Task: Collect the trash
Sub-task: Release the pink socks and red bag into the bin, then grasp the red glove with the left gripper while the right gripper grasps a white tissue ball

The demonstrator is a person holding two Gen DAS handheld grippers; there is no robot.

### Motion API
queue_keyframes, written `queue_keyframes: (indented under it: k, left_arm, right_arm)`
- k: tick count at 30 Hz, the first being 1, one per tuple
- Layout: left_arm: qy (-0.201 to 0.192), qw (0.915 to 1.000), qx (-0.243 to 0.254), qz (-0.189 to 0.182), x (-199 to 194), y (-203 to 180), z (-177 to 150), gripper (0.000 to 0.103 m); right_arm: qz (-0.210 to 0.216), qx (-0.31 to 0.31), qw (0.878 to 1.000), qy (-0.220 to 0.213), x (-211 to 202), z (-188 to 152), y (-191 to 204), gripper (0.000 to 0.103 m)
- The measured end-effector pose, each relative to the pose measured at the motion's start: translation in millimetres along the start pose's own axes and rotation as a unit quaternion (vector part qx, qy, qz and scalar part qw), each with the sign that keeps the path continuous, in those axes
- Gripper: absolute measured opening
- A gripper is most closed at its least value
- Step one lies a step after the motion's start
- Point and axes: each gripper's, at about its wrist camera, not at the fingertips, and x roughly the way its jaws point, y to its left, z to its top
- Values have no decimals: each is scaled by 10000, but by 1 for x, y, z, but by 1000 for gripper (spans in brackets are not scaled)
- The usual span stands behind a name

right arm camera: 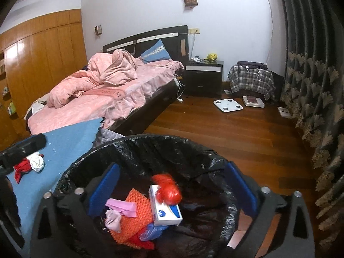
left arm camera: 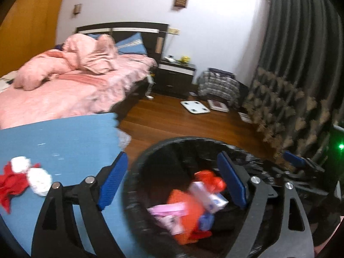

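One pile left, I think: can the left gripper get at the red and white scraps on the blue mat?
Probably yes: the left gripper is open and empty, the scraps lie uncovered on the blue mat to its left, with nothing between.

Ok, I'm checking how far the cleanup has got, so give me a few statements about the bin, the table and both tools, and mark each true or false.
1. The trash bin is lined with a black bag. True.
2. The white box lies on the blue table top. False: it lies inside the bin among the other trash.
3. A red and white crumpled wad sits on the table top. True.
4. The right tool grips the orange mesh. False: its jaws are open and empty above the bin.
5. The left tool is open. True.
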Motion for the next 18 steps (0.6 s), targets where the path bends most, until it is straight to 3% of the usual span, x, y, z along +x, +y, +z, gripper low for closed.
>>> queue_keyframes:
  k: [8, 14, 18]
  left_arm:
    - [-125, 9934, -389, 1075, -50, 78, -13, 93]
    - [-189, 9806, -628, 1847, -86, 137, -30, 93]
    - [-182, 9730, -778, 2167, -102, 167, -39, 93]
  right_arm:
    - [342, -267, 9990, 112, 1, 4, 52, 97]
    - [798, -587, 9949, 176, 8, 7, 116, 97]
    - [1058, -917, 9900, 196, 15, 6, 165, 97]
